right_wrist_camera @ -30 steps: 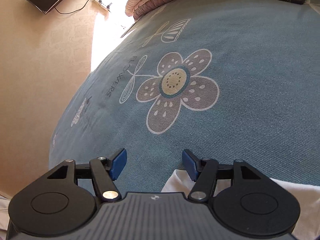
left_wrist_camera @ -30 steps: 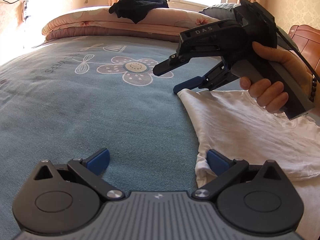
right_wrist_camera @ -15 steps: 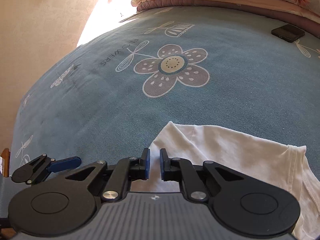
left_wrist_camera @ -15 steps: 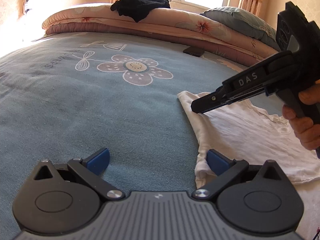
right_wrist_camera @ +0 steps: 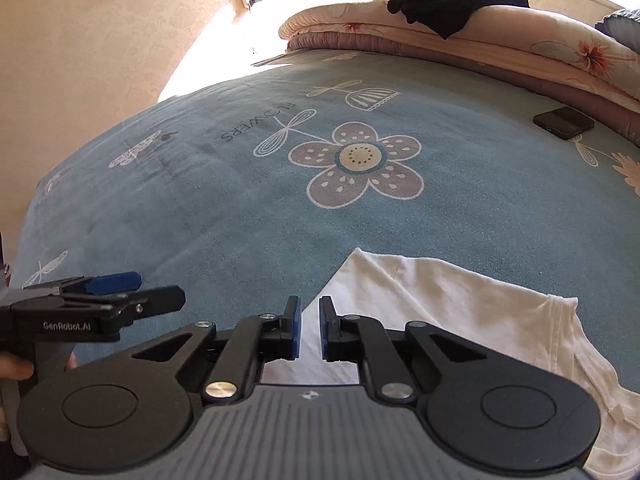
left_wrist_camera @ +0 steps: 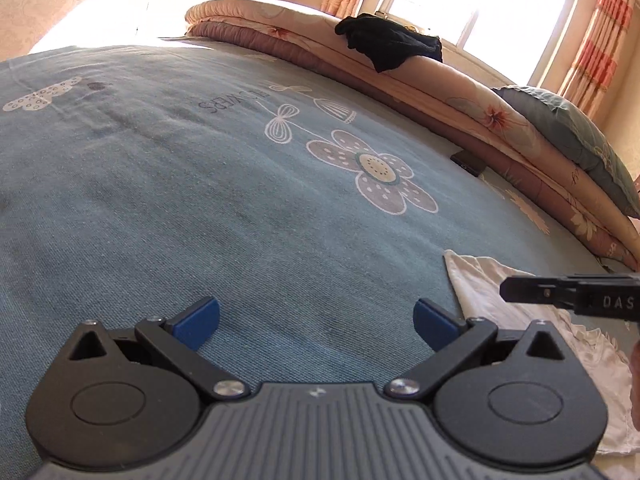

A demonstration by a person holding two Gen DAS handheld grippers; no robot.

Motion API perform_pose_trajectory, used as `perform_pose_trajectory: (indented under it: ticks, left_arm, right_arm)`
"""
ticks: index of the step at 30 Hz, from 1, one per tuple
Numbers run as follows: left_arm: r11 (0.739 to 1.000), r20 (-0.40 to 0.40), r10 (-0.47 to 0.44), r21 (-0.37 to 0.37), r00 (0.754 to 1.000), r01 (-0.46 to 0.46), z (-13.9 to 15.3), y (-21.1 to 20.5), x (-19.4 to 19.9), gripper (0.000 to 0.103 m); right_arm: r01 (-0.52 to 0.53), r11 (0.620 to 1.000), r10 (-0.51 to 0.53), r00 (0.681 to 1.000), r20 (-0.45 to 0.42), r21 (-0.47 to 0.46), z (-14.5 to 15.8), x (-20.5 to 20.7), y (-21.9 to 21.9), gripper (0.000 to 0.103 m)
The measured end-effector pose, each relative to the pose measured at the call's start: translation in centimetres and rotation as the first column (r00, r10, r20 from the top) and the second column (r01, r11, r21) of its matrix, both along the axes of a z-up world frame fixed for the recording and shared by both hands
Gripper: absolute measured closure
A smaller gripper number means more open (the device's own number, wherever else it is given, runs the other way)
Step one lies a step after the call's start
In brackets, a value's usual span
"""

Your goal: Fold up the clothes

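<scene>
The blue flowered bedspread (left_wrist_camera: pixel 200 200) is filling nearly everything I am seeing. Along its far edge a stack of folded floral quilts (left_wrist_camera: pixel 440 92) is lying, with a grey-blue pillow (left_wrist_camera: pixel 568 128) resting on its right end and a black garment (left_wrist_camera: pixel 392 42) draping over the top below the window.

The white T-shirt (right_wrist_camera: pixel 460 300) is lying spread on the near right part of the bedspread, one corner pointing toward the big printed flower.

I am holding my right tongs (right_wrist_camera: pixel 309 328) over that near corner of the shirt. Their blue pads are standing almost together with only a narrow slit between them, and I cannot tell whether any cloth is caught in it. My left tongs (left_wrist_camera: pixel 316 316) are hanging wide apart over bare bedspread, just left of the shirt's edge and gripping nothing.

A dark phone (right_wrist_camera: pixel 564 122) is lying flat on the bedspread close to the quilts, well apart from the shirt.
</scene>
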State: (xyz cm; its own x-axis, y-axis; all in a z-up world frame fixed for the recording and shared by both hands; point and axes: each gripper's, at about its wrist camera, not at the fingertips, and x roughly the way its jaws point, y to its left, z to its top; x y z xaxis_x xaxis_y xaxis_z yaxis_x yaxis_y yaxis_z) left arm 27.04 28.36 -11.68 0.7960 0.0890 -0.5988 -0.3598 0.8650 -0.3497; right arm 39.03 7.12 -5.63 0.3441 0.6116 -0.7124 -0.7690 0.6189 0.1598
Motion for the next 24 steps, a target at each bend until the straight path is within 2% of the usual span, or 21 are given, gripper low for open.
perform_pose_trajectory:
  ticks: [3, 5, 9, 12, 15, 18, 22, 24]
  left_arm:
    - [1.000, -0.002, -0.003, 0.006, 1.000, 0.003, 0.0, 0.0, 0.1, 0.000]
    - [1.000, -0.013, -0.012, 0.026, 1.000, 0.013, -0.1, -0.3, 0.3, 0.000]
    - [0.999, -0.017, -0.017, 0.037, 1.000, 0.018, -0.1, -0.4, 0.4, 0.000]
    - [1.000, -0.011, -0.015, 0.025, 1.000, 0.015, -0.1, -0.2, 0.2, 0.000]
    - [1.000, -0.008, -0.010, 0.016, 1.000, 0.010, 0.0, 0.0, 0.2, 0.000]
    - [1.000, -0.012, -0.013, 0.021, 1.000, 0.013, 0.0, -0.2, 0.2, 0.000]
    - [1.000, -0.012, -0.012, 0.022, 1.000, 0.012, -0.1, -0.3, 0.2, 0.000]
    - [1.000, -0.013, -0.012, 0.023, 1.000, 0.012, -0.1, -0.3, 0.3, 0.000]
  right_arm:
    - [-0.035, 0.996, 0.037, 0.999, 0.026, -0.077, -1.5, -1.8, 1.0, 0.092]
    - [-0.028, 0.996, 0.029, 0.999, 0.021, -0.089, -3.0, -1.9, 2.1, 0.092]
    - [-0.044, 0.999, 0.044, 0.998, -0.037, 0.008, -3.3, -1.5, 3.5, 0.092]
    - [-0.027, 0.997, 0.028, 0.999, -0.022, 0.072, -1.5, -2.0, 2.5, 0.092]
    - [0.013, 0.998, -0.013, 1.000, 0.013, 0.061, 0.1, -3.0, 0.6, 0.091]
    - [0.010, 1.000, -0.010, 1.000, -0.004, -0.006, -0.2, -4.2, -0.6, 0.091]
    - [-0.025, 0.997, 0.024, 1.000, -0.014, -0.070, -2.6, -5.7, 0.6, 0.091]
    - [-0.005, 0.998, 0.007, 0.999, 0.035, -0.070, -3.2, -6.2, 1.7, 0.095]
